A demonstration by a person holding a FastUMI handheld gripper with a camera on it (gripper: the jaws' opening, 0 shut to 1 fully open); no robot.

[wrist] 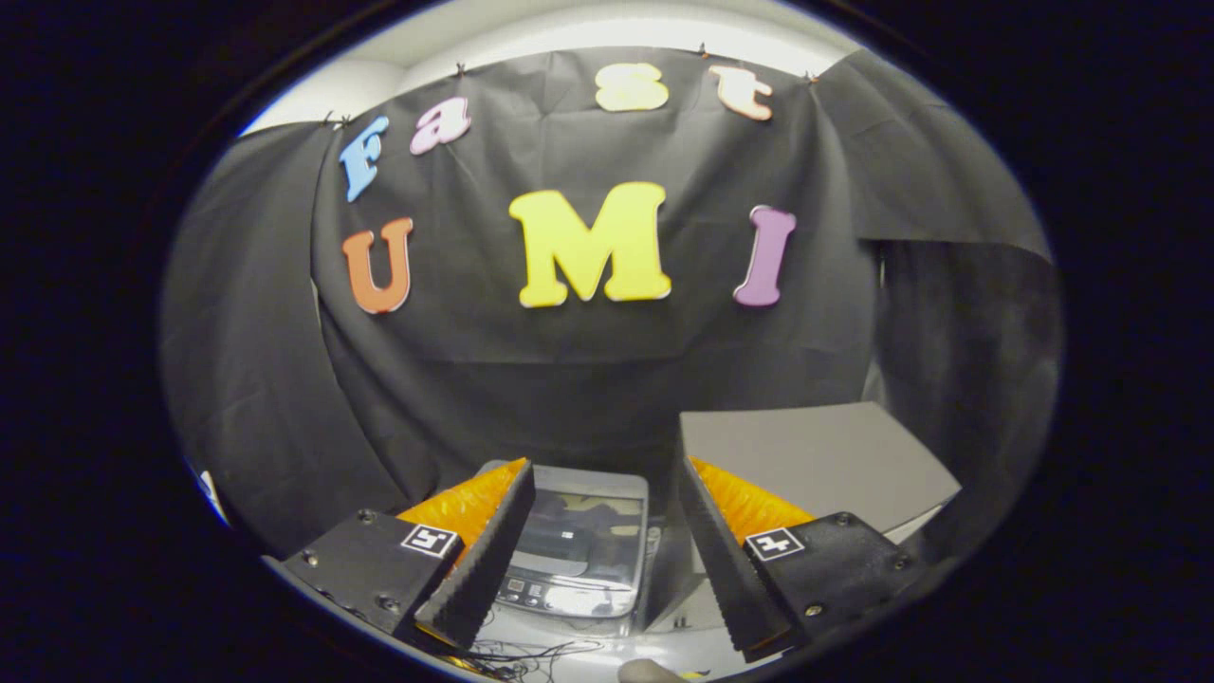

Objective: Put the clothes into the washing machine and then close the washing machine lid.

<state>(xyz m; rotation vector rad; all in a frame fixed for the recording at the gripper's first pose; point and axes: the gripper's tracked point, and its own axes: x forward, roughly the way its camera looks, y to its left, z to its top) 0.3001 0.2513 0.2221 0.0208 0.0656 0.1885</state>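
Observation:
A small grey top-loading washing machine (580,545) stands below and just ahead of my fingers, seen in the gap between them. Its glossy lid (583,526) lies flat over the tub and reflects the wall. A control panel (555,598) runs along its near edge. My gripper (604,467) hangs above the machine, open wide, with nothing between the fingers. I cannot tell what the small pale shape (647,672) on the near side of the machine is.
A grey box (825,460) stands to the right of the machine, partly behind the right finger. Thin dark cables (531,655) lie on the white surface in front of the machine. The black cloth wall (588,370) rises close behind both.

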